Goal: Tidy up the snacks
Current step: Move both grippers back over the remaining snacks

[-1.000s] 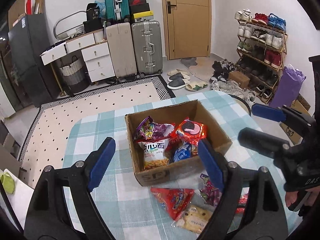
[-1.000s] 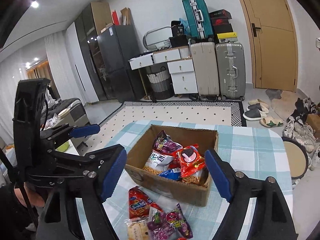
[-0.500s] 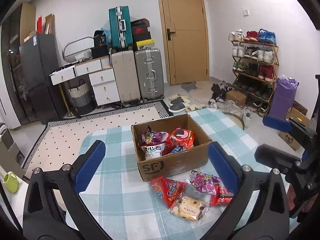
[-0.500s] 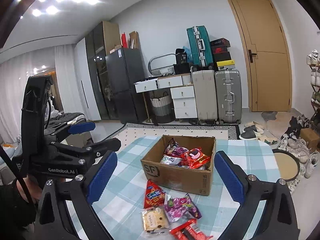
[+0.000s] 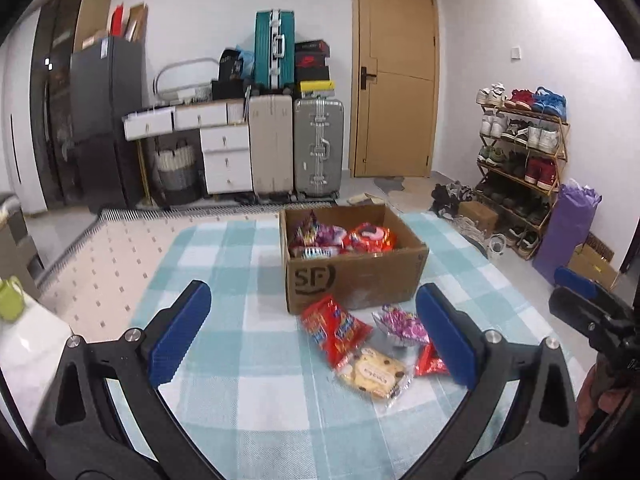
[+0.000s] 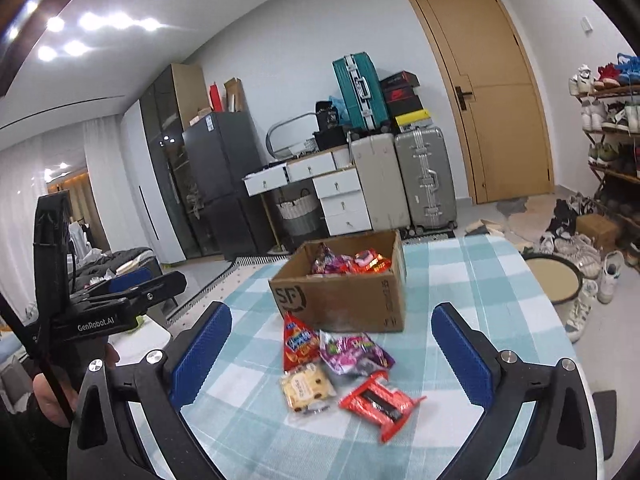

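Observation:
A cardboard box (image 5: 356, 276) (image 6: 340, 300) marked SF stands on the checked tablecloth (image 5: 240, 272), with several snack packs inside. In front of it lie a red bag (image 5: 334, 330) (image 6: 298, 340), a purple bag (image 5: 400, 326) (image 6: 352, 350), a cookie pack (image 5: 374, 372) (image 6: 306, 388) and a red wrapper (image 5: 430, 362) (image 6: 378, 402). My left gripper (image 5: 312, 290) hovers open over the table, short of the loose packs, holding nothing. My right gripper (image 6: 332, 312) is beside it, its jaws opening with nothing between them.
Beyond the table are a dotted rug (image 5: 100, 272), white drawers (image 5: 224, 156), suitcases (image 5: 318, 144), a wooden door (image 5: 396, 80) and a shoe rack (image 5: 520, 152). A round stool (image 6: 554, 280) stands by the table's right edge.
Both grippers have drawn back from the box and their jaws have spread wider. The loose packs in front of the box have come fully into view.

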Motion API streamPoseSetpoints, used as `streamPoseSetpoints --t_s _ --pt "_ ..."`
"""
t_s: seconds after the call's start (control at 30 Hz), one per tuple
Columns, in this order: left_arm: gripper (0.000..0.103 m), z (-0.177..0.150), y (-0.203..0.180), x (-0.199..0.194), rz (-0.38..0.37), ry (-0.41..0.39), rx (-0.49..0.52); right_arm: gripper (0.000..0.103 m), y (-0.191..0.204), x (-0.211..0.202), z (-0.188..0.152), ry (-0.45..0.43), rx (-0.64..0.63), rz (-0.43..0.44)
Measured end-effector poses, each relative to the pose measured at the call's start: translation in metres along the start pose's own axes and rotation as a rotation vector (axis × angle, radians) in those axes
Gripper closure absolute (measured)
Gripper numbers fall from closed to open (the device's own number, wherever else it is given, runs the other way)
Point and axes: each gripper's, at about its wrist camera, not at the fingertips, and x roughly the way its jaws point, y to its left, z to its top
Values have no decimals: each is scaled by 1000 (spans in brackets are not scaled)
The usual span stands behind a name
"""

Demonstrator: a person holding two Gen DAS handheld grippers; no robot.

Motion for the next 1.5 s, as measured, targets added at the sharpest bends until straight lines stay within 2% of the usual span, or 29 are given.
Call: streamPoseSetpoints --t_s 0.13,0.43,0.53,0.83,0.97,1.17,1.3,1.5 --pt "1 -23 9 23 6 48 -21 1 -4 2 -16 26 -13 -14" --pt "1 -56 18 55 29 50 -33 1 -4 16 -43 52 -51 1" --pt "1 -63 20 71 21 84 -35 1 -8 26 -48 80 -42 -5" --pt "1 -83 20 109 -41 151 -62 1 -26 60 -59 216 -24 -9" --pt "1 -92 21 121 -47 169 -68 1 -35 84 -67 305 -34 -16" --pt "1 -99 24 132 -69 191 -90 1 -41 123 -75 434 -101 -28" --pt "1 -102 27 137 -96 198 -117 1 -33 145 -79 507 -205 -41" --pt "1 -104 26 142 -117 204 -124 2 -30 161 -77 533 -254 -39"
